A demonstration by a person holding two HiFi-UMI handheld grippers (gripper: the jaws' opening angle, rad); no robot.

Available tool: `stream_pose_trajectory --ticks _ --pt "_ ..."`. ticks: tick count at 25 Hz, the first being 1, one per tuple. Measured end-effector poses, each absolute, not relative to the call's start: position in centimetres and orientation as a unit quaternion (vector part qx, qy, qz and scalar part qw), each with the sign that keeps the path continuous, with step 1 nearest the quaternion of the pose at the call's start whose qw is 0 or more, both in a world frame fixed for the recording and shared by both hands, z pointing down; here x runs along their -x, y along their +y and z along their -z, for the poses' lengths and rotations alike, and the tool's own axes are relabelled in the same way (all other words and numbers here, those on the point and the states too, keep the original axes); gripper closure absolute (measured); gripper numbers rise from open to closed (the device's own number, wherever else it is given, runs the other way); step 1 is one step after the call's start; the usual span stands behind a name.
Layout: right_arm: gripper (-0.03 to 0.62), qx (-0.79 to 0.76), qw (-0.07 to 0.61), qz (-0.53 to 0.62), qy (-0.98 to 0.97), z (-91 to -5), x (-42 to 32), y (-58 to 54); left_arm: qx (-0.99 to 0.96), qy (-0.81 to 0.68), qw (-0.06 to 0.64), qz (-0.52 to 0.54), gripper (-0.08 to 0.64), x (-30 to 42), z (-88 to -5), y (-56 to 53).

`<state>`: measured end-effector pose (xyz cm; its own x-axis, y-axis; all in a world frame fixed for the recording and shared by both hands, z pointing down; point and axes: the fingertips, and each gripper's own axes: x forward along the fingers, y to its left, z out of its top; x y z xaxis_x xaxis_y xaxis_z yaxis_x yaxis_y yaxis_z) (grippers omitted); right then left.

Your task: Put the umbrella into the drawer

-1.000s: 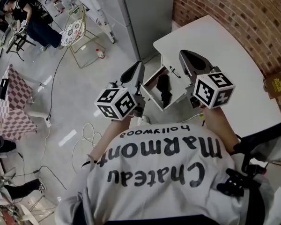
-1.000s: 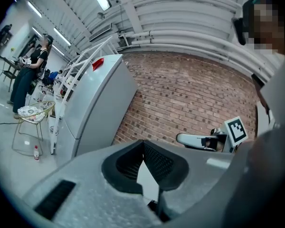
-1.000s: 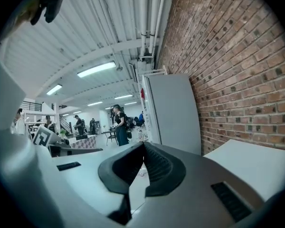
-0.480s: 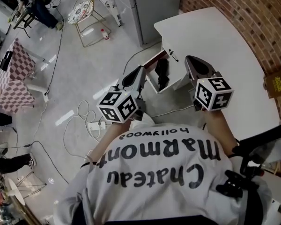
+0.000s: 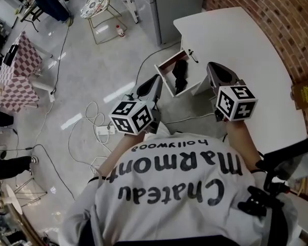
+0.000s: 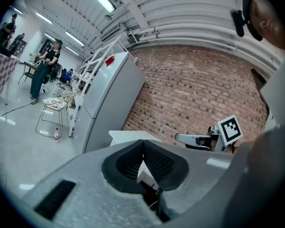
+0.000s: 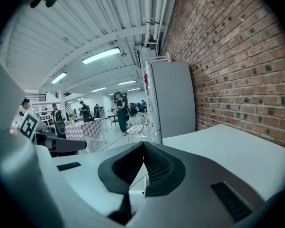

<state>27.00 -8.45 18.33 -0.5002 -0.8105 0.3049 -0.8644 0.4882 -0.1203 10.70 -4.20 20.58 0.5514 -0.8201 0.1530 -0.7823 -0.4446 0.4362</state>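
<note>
The drawer [image 5: 164,78] under the white tabletop [image 5: 246,40] stands pulled out. The black umbrella [image 5: 179,75] lies folded inside it, approx. along the length of the drawer, w/ nothing touching it.

Both claws hang close in front of the person's shirt [image 5: 179,188], apart from the drawer. In the head view the left claw [image 5: 153,82] is over the grey floor [image 5: 82,86], just to the left of the drawer. The right claw [image 5: 214,69] is just to the right of the drawer, at the edge of the tabletop. Both point roughly toward the drawer side.

The left gripper view shows the left claw clenched: the two ribbed pads meet in one line and there is nothing btw. them. The right gripper view shows the same for the right claw: pads pressed together and empty.

A brick wall [image 5: 277,14] runs behind the tabletop, and a grey fridge [image 5: 177,4] stands beside it. White cables [image 5: 92,137] lie in loops on the floor near the person. Further off there are tables w/ checkered cloth [image 5: 18,81] and a few other people.
</note>
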Motion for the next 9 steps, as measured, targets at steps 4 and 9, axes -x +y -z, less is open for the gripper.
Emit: stream_pose_trajectory --ticks 4,9 --pt "0.578 -0.489 0.108 -0.136 -0.855 -19.2 -27.3 -8.1 -0.848 -0.474 0.234 0.039 0.545 -10.6 -20.9 -3.9" --pt "0.578 -0.489 0.113 -0.141 -0.853 -20.5 -28.0 -8.0 -0.843 -0.482 0.234 0.04 0.545 -10.6 -21.4 -4.3"
